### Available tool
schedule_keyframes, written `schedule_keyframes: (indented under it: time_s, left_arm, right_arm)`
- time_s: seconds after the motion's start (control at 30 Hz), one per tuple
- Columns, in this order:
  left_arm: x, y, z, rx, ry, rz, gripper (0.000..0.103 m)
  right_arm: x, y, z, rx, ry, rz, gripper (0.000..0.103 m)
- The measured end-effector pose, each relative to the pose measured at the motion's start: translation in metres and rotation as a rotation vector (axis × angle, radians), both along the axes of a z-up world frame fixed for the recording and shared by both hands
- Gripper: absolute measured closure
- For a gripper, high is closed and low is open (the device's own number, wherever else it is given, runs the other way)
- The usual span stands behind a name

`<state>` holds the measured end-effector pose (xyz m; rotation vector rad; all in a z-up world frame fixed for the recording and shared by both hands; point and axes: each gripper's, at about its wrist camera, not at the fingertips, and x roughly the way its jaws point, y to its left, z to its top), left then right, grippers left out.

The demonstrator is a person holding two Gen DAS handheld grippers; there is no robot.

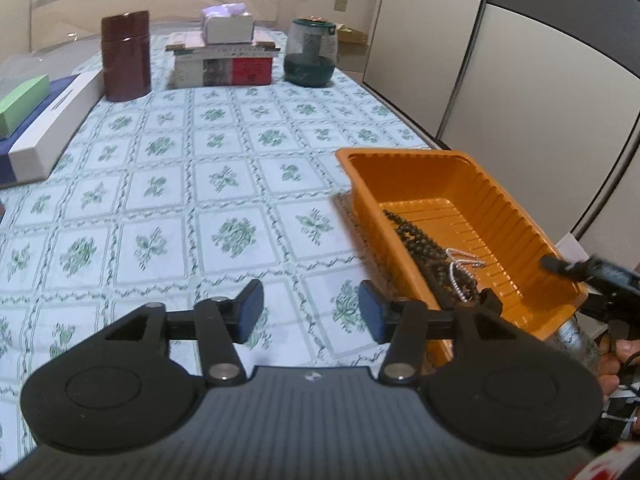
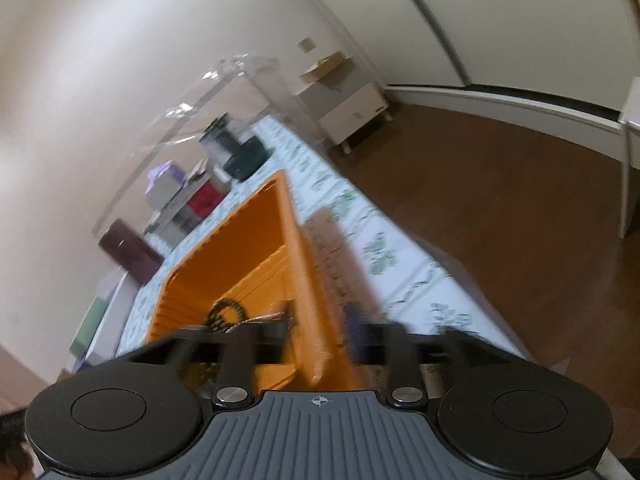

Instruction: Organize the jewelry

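An orange plastic tray [image 1: 516, 220] is tilted up off the floral tablecloth at the right. Inside it lie a dark beaded necklace [image 1: 424, 248] and a silver chain [image 1: 460, 272], slid toward its low near side. My left gripper [image 1: 310, 312] is open and empty over the cloth, just left of the tray. My right gripper [image 2: 320, 332] straddles the tray's right wall [image 2: 308, 280], one finger inside and one outside; the view is blurred. It also shows in the left wrist view [image 1: 560, 266] at the tray's right rim. The beads show blurred in the right wrist view [image 2: 224, 314].
At the table's far end stand a dark red canister [image 1: 126, 56], a stack of boxes [image 1: 226, 56] and a dark green jar [image 1: 310, 54]. Flat boxes [image 1: 44, 120] lie along the left edge. A partition wall [image 1: 500, 60] runs close on the right.
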<state>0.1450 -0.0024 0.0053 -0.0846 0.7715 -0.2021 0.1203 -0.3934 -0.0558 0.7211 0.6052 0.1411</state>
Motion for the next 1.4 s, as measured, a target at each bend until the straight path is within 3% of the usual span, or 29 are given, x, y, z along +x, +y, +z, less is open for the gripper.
schedule_keyframes:
  time_s: [0.03,0.23,0.4,0.57,0.73,1.03,1.4]
  left_arm:
    - [-0.002,0.002,-0.001,-0.002,0.001,0.007,0.043]
    - [-0.017,0.019,-0.007,-0.026,0.007,0.090,0.015]
    - [-0.035,0.032,-0.008,-0.049,0.007,0.152,0.003]
    - [-0.057,0.035,-0.003,-0.035,0.003,0.162,0.001]
    - [-0.080,0.042,0.001,-0.024,0.018,0.216,0.001]
    - [-0.119,0.049,0.011,0.019,0.043,0.265,0.001]
    - [-0.158,0.042,0.003,0.090,0.093,0.280,0.001]
  right_arm:
    - [-0.003,-0.004,0.000,0.010,-0.004,-0.021,0.024]
    - [-0.029,-0.024,0.014,-0.026,0.009,-0.113,0.023]
    - [-0.046,-0.018,0.043,-0.119,0.021,-0.145,0.022]
    - [-0.050,0.028,0.075,-0.248,0.002,-0.026,0.021]
    - [-0.059,0.079,0.089,-0.313,0.013,0.124,0.020]
    - [-0.085,0.150,0.083,-0.375,0.076,0.321,0.020]
    - [-0.100,0.191,0.067,-0.480,0.138,0.453,0.020]
